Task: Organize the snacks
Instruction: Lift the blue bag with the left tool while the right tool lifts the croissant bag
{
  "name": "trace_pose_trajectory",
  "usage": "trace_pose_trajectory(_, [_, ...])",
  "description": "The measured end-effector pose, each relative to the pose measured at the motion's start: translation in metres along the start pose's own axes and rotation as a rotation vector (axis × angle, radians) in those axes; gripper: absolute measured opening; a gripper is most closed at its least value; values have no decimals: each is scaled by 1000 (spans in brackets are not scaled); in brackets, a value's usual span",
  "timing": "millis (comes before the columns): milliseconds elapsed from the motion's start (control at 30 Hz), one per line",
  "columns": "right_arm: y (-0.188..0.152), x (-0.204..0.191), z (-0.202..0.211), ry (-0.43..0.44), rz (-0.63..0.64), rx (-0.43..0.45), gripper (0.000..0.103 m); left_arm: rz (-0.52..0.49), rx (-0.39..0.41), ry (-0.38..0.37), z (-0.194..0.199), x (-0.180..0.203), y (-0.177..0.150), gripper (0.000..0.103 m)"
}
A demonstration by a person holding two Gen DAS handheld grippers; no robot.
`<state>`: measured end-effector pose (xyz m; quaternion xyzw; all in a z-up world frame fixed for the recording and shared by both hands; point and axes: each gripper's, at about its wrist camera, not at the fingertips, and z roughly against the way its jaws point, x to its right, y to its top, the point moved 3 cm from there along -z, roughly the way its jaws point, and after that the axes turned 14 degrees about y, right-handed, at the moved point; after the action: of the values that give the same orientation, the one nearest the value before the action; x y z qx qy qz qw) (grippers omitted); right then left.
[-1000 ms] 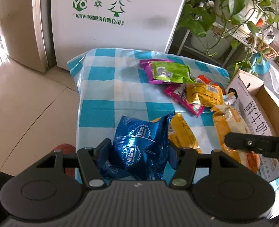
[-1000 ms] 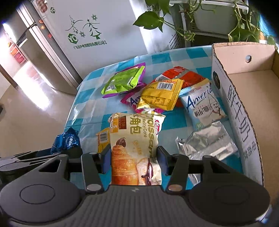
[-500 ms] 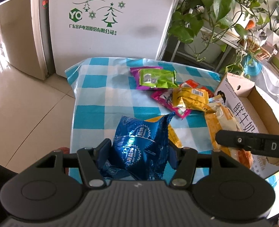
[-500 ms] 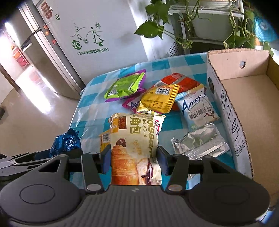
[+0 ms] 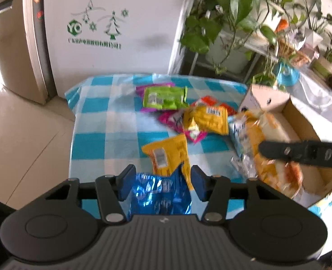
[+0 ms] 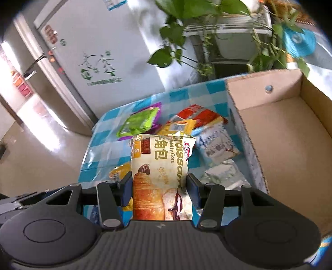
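A crinkled blue snack bag (image 5: pixel 160 193) sits clamped between the left gripper's (image 5: pixel 161 181) fingers (image 5: pixel 126 181), which press in on both its sides. The right gripper's (image 6: pixel 160 187) fingers (image 6: pixel 193 190) are closed tight on a croissant pack (image 6: pixel 160 173) held upright. Beyond both lie loose snack packets (image 5: pixel 189 114) on the checked desk (image 5: pixel 111 121); an open cardboard box (image 6: pixel 285 139) stands just right of the right fingers.

Blue foil pack (image 5: pixel 160 196) & croissant pack (image 6: pixel 160 175) both lifted; other snacks (image 5: pixel 188 117) heaped on table nr empty cardboard box (image 6: pixel 285 139).
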<state>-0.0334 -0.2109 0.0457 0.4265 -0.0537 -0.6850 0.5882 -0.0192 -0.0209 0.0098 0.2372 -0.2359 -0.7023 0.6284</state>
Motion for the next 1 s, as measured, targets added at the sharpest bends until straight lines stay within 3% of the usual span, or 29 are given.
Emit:
trace_pose_trajectory(67, [1, 2, 3, 0, -6, 6, 56, -10, -5, 1, -2, -3, -3, 57])
trace_pose_trajectory(100, [1, 3, 4, 4, -10, 10, 56, -29, -27, -26, -5, -1, -4, 69])
trace_pose_trajectory(133, [1, 4, 4, 7, -15, 12, 56, -49, -58, -43, -9, 1, -6, 73])
trace_pose_trajectory(233, [2, 4, 4, 6, -18, 13, 56, -57, -78, 15, -17, 3, -14, 79])
trace_pose_trajectory(267, [2, 4, 4, 7, -17, 15, 56, -62, -96, 13, -21, 4, -16, 85])
trace_pose_trajectory(400, [1, 2, 4, 10, -15, 14, 56, -69, -121, 28, -37, 7, -21, 90])
trace_pose_trajectory(567, [1, 3, 1, 7, -15, 6, 56, -36, -159, 47, -61, 10, -26, 89])
trace_pose_trajectory(700, [1, 4, -2, 3, -16, -3, 56, -42, -134, 68, -63, 13, -28, 72])
trace_pose_trajectory(800, [0, 4, -5, 1, -16, -10, 56, -36, -129, 47, -60, 12, -28, 65])
trace_pose_trajectory(1000, [0, 5, -6, 4, -19, -15, 56, 3, -104, 23, -43, 7, -25, 63])
